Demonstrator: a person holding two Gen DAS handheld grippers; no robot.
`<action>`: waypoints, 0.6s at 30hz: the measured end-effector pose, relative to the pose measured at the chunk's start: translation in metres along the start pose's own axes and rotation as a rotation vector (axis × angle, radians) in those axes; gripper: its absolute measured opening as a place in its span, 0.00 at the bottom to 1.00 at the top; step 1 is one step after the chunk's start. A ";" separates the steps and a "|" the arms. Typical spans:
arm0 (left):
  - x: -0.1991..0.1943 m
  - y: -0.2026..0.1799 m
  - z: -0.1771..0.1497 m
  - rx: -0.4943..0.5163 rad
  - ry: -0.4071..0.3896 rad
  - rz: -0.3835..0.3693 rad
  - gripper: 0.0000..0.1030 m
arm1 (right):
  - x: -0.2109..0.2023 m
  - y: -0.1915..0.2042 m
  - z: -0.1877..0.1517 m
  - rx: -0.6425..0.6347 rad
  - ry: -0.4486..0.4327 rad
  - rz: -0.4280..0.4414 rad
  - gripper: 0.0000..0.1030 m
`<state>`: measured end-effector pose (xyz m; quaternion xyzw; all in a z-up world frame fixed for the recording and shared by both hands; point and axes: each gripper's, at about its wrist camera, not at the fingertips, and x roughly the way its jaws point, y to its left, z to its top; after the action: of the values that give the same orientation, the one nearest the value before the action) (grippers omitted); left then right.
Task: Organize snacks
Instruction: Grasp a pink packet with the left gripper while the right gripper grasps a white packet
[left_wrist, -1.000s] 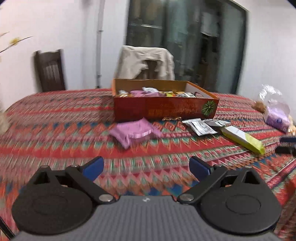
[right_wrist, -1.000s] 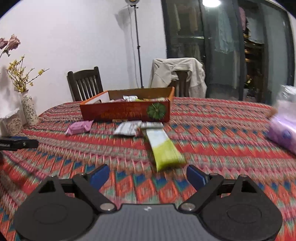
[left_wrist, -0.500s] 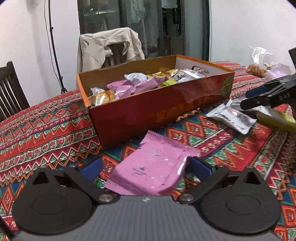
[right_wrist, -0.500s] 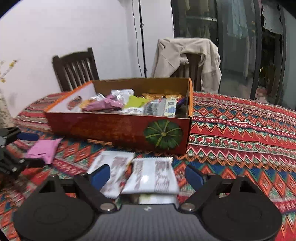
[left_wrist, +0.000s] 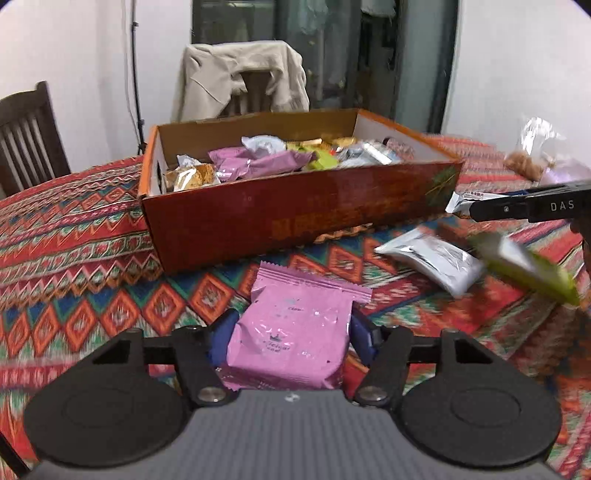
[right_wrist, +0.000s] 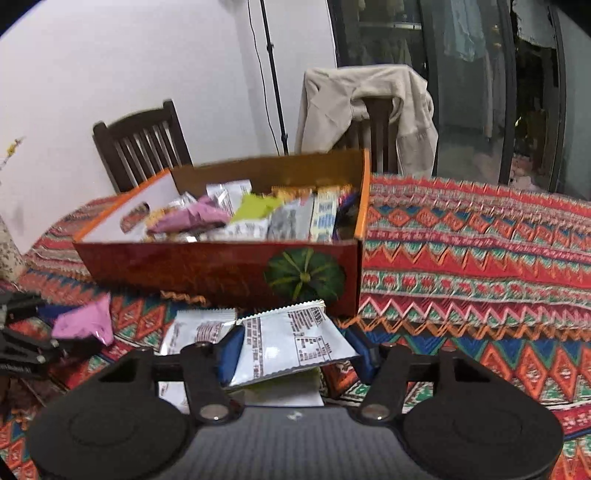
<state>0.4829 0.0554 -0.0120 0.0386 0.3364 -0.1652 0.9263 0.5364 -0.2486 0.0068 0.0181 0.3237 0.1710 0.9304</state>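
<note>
- Two grasps are under way at once: the left gripper (left_wrist: 290, 338) has its blue fingers (left_wrist: 221, 339) narrowed onto both sides of the pink packet (left_wrist: 291, 332), pinching it just in front of the box (left_wrist: 295, 218).
- The right gripper (right_wrist: 295, 350) likewise has its fingers (right_wrist: 229, 350) closed in on the white packet (right_wrist: 291, 343), which tilts up at the box's front wall.
- We judge this the pick-up step; next, each packet must be lifted over the box's rim and dropped inside among the snacks.
- Left on the worktop (right_wrist: 480, 258): a silver packet (left_wrist: 432, 258) and a green one (left_wrist: 528, 269).
</note>
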 end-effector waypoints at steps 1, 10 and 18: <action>-0.011 -0.005 -0.004 -0.014 -0.016 0.007 0.63 | -0.009 0.000 0.000 0.001 -0.018 0.005 0.57; -0.133 -0.062 -0.068 -0.179 -0.128 0.183 0.63 | -0.126 0.012 -0.056 -0.028 -0.126 0.019 0.57; -0.194 -0.110 -0.124 -0.296 -0.118 0.177 0.63 | -0.196 0.032 -0.158 0.067 -0.057 0.083 0.57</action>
<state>0.2311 0.0286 0.0206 -0.0784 0.2975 -0.0339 0.9509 0.2868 -0.2950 0.0032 0.0677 0.3017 0.1979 0.9302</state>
